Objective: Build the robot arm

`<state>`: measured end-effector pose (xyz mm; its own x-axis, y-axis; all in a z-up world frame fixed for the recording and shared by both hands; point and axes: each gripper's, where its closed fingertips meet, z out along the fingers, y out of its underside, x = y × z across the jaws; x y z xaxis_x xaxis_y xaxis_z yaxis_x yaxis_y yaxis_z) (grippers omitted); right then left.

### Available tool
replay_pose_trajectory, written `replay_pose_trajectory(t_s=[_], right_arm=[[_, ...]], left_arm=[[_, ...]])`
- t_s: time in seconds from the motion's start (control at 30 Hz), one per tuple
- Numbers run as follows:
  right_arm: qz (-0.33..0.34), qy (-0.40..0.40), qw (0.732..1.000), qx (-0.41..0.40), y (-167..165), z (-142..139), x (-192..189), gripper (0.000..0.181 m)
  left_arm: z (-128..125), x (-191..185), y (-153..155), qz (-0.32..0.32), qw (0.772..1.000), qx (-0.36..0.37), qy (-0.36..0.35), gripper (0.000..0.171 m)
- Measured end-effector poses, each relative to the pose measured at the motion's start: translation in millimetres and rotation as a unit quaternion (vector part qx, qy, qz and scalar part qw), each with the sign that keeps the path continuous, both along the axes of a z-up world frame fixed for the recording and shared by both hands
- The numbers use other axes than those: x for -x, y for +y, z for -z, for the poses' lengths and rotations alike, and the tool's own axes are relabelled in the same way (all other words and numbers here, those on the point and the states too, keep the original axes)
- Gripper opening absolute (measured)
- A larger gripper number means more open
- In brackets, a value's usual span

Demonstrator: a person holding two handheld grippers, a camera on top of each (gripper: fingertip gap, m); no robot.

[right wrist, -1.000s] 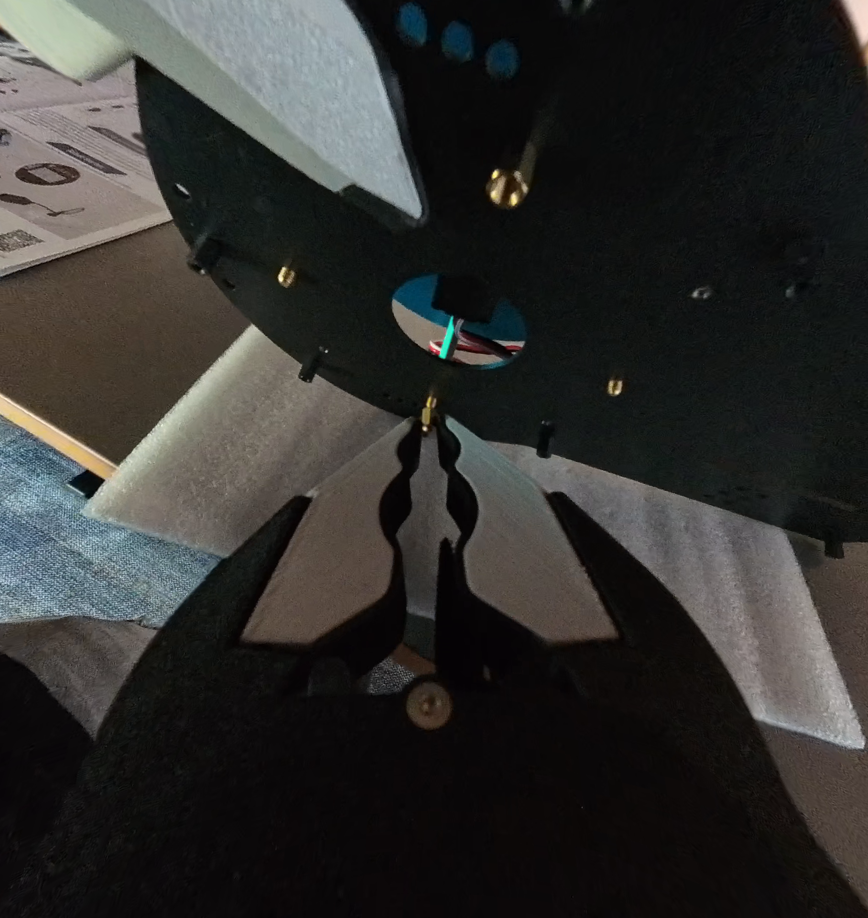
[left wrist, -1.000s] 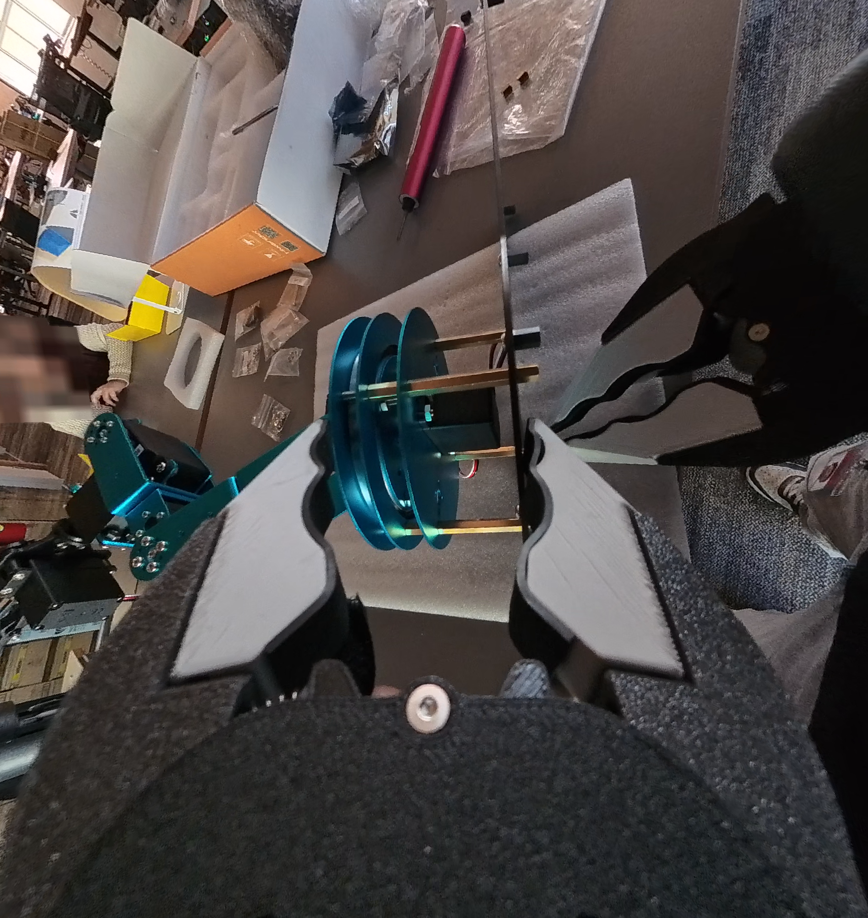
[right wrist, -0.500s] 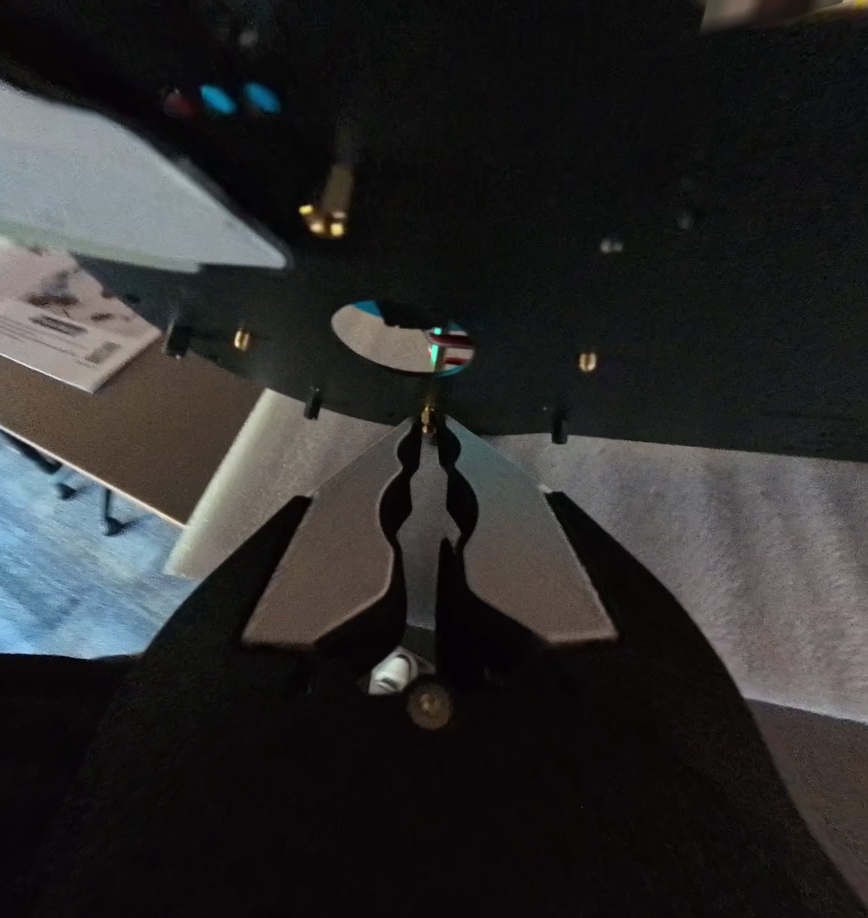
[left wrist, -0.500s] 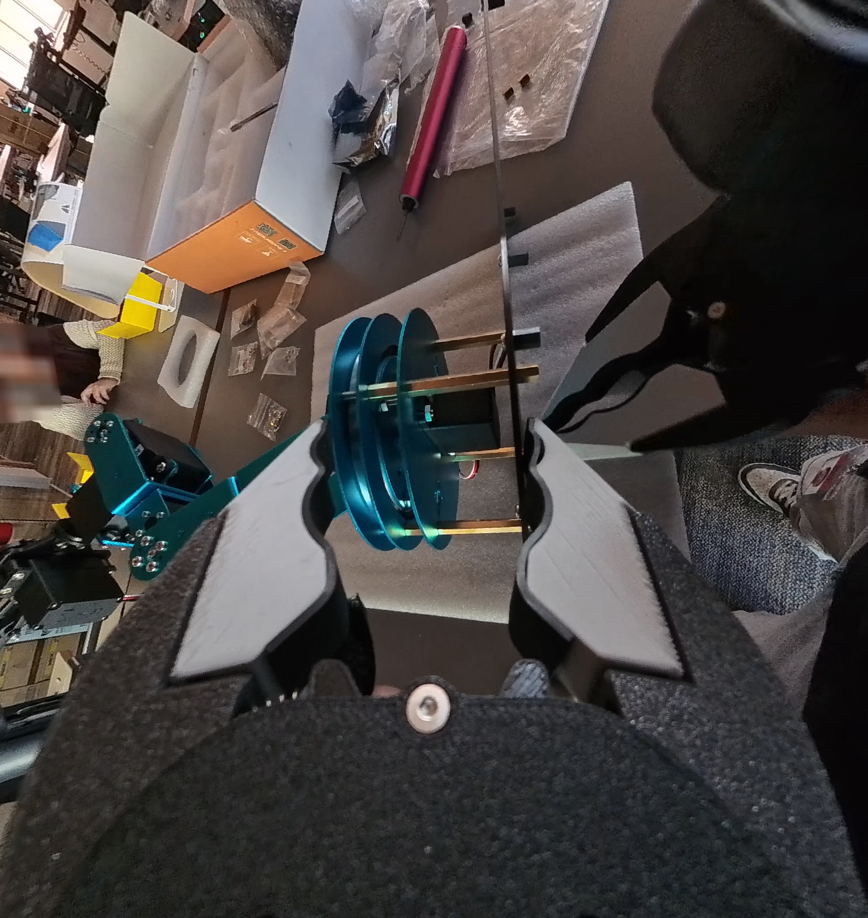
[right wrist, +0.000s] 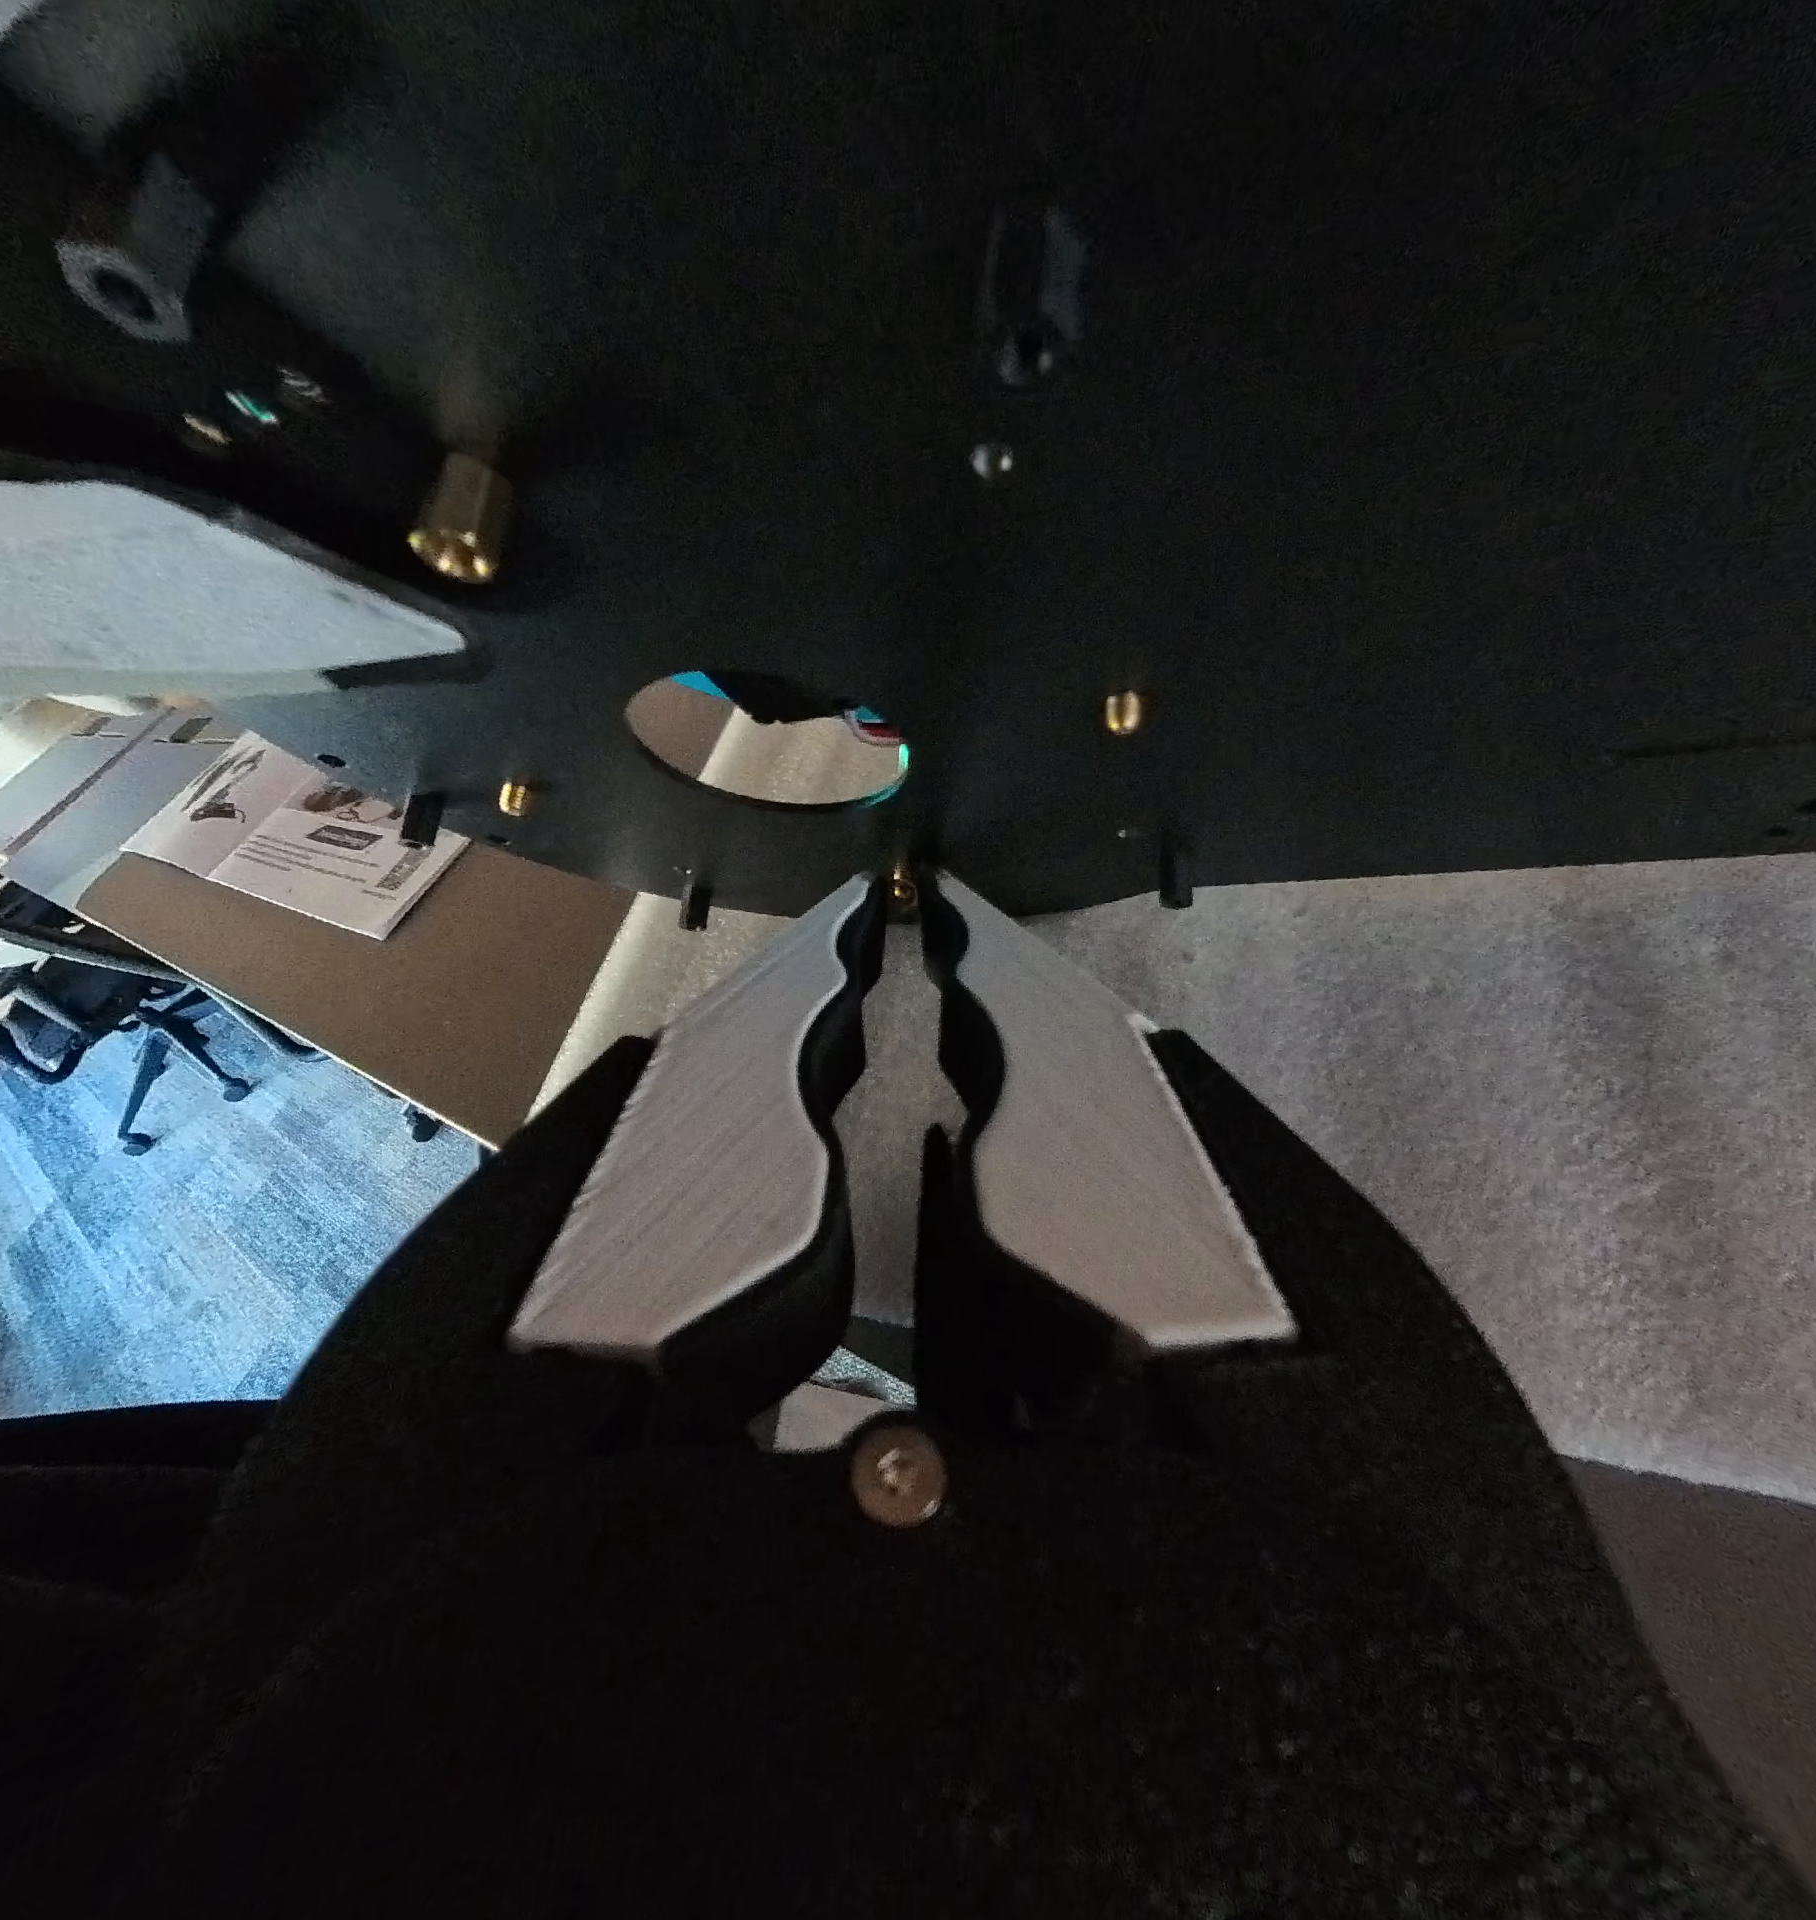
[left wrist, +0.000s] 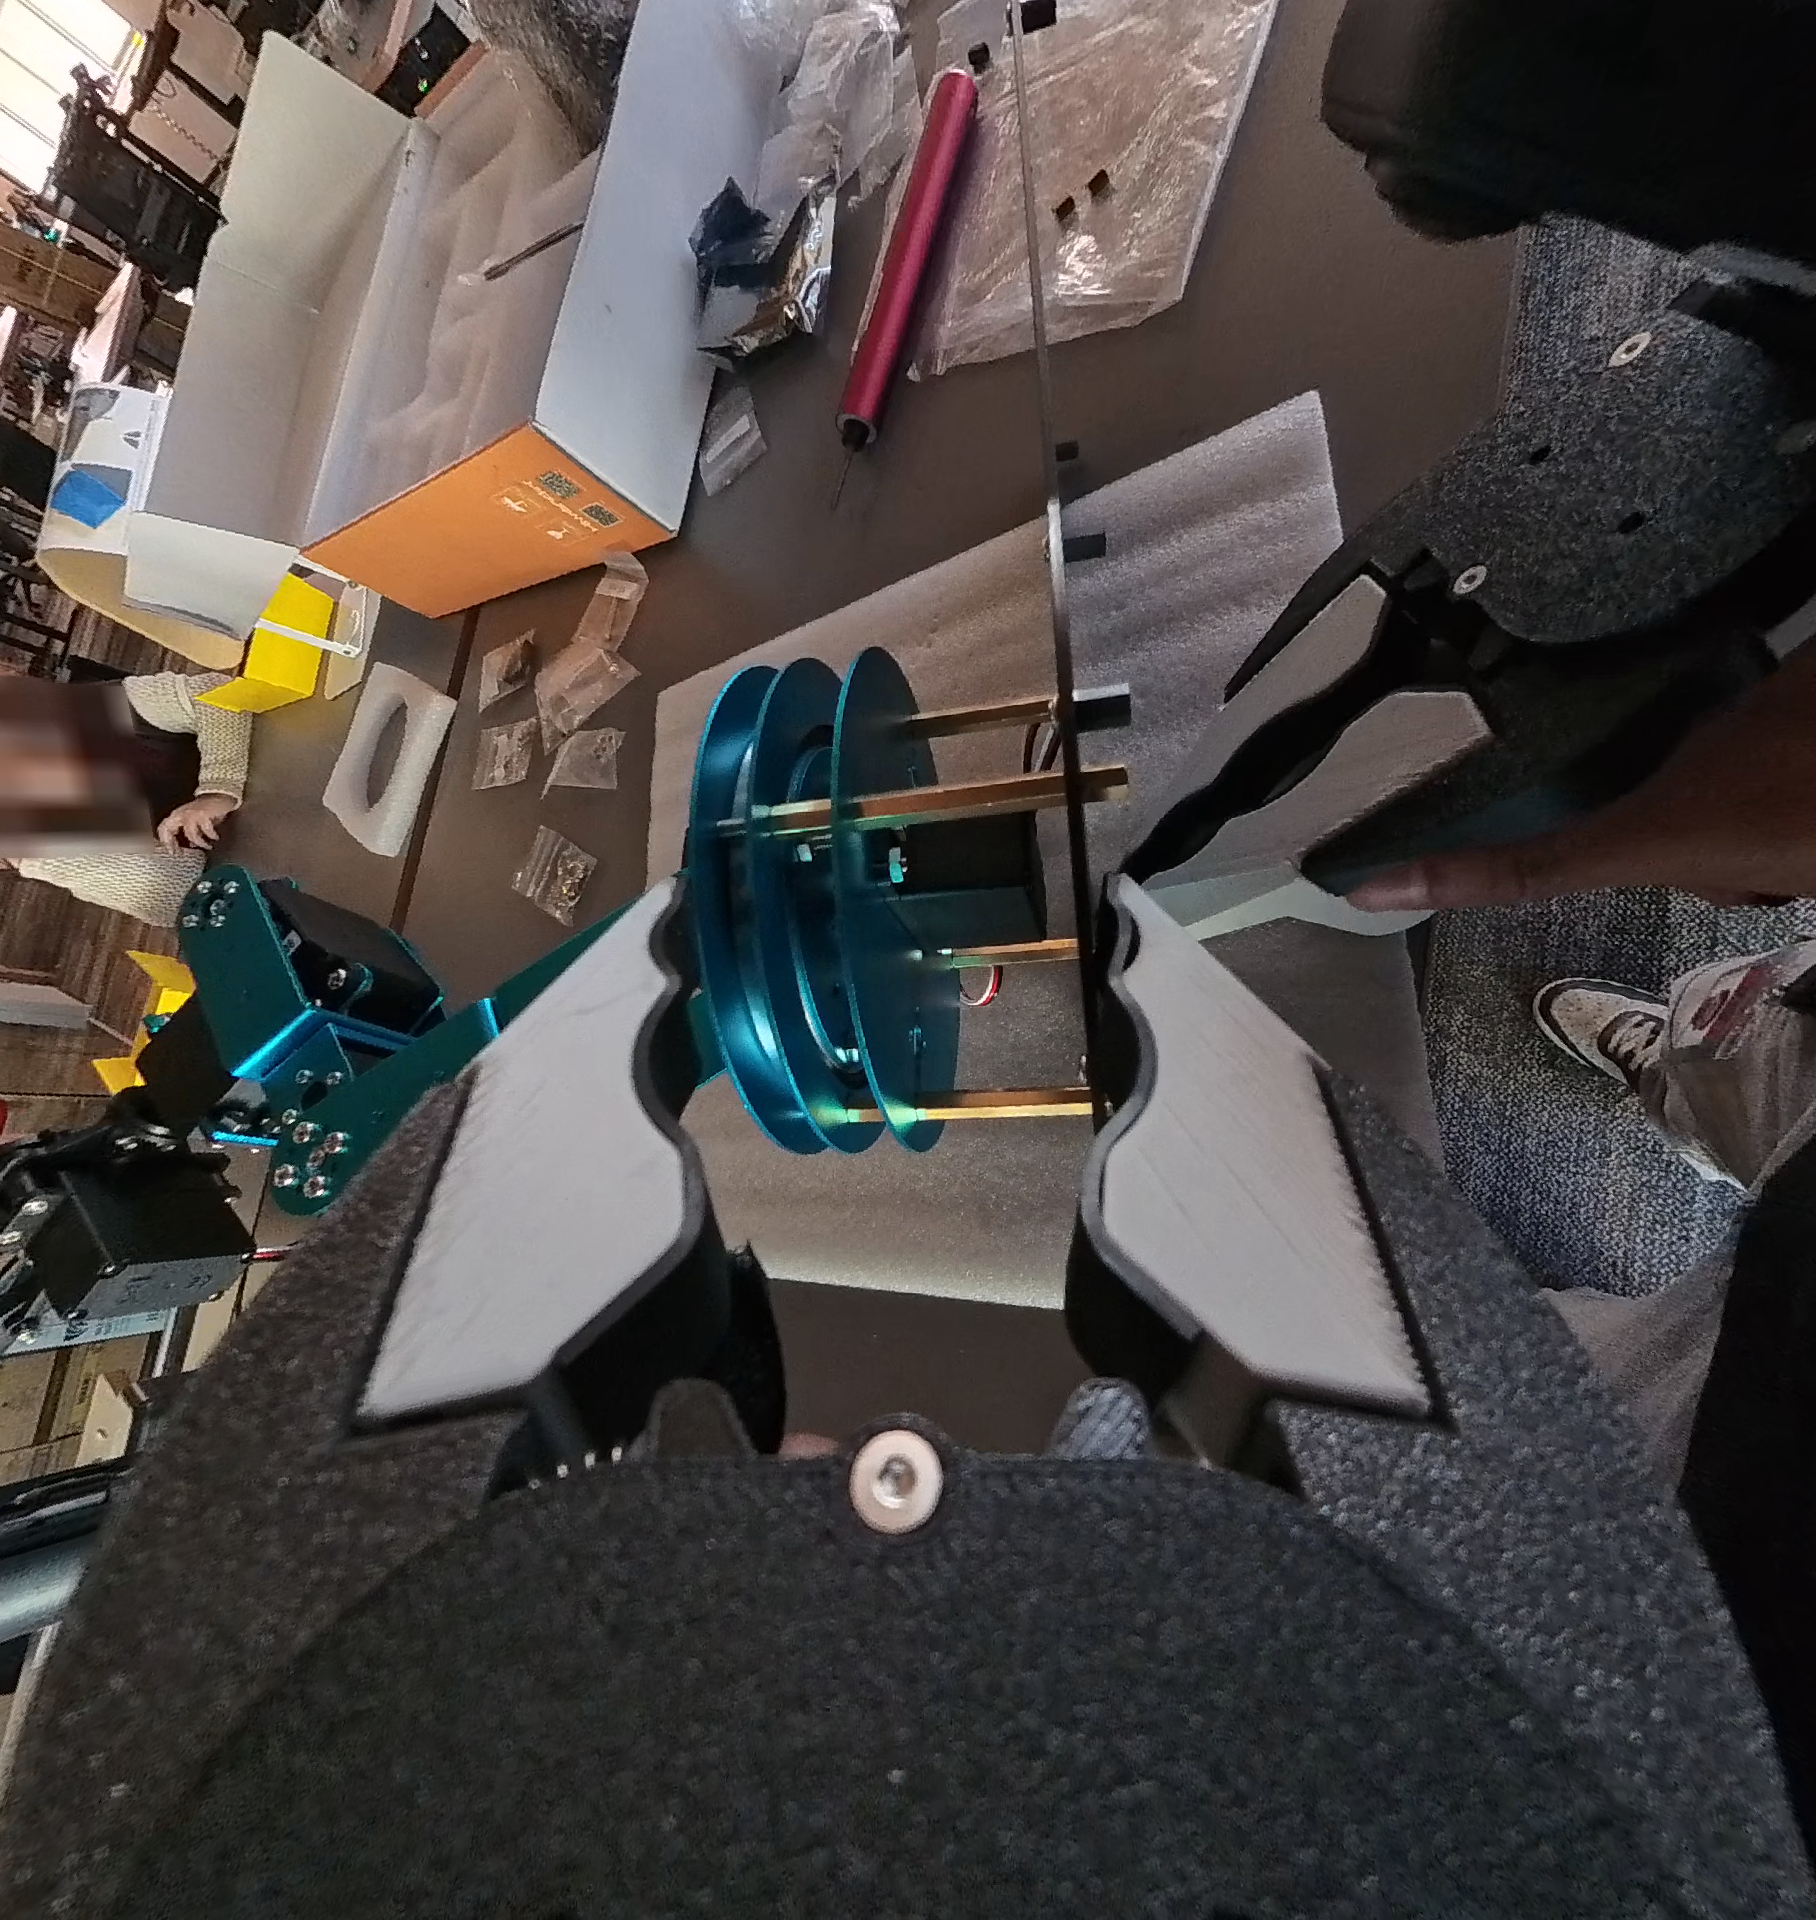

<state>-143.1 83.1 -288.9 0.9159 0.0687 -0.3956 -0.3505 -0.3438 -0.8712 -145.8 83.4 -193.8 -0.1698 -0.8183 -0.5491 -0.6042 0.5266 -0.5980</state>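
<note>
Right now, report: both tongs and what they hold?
Left tongs clamped across teal-disc assembly. Right tongs pinching brass stud on black plate. Foam sheet beneath, nothing blocking.

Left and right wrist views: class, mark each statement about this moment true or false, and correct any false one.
1. The left tool spans the teal discs and the black plate. True.
2. The right tool is wide open. False: its fingers are nearly together, pinching a small brass stud on the plate.
3. The plate's edge stands over a white foam sheet. True.
4. The red tube lies inside the box. False: it lies on the table beside the box.
5. Brass rods join the discs to the plate. True.
</note>
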Motion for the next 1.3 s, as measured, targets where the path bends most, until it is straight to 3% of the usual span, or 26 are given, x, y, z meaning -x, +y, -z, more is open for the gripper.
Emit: replay_pose_trajectory(t_s=[0.27,0.47,1.3], right_arm=[[-0.004,0.009,1.0,0.01,-0.3,1.0,0.9,0.005],[-0.021,0.037,0.997,0.069,1.5,8.4,4.4,0.005],[-0.015,0.058,0.998,0.035,2.2,4.0,2.4,0.005]], left_arm=[[-0.1,-0.2,1.1,0.0,1.0,0.003,0.0,0.077],[-0.2,-0.3,1.1,0.001,1.0,0.002,0.001,0.077],[-0.5,-0.2,0.8,0.003,1.0,-0.001,-0.001,0.077]])
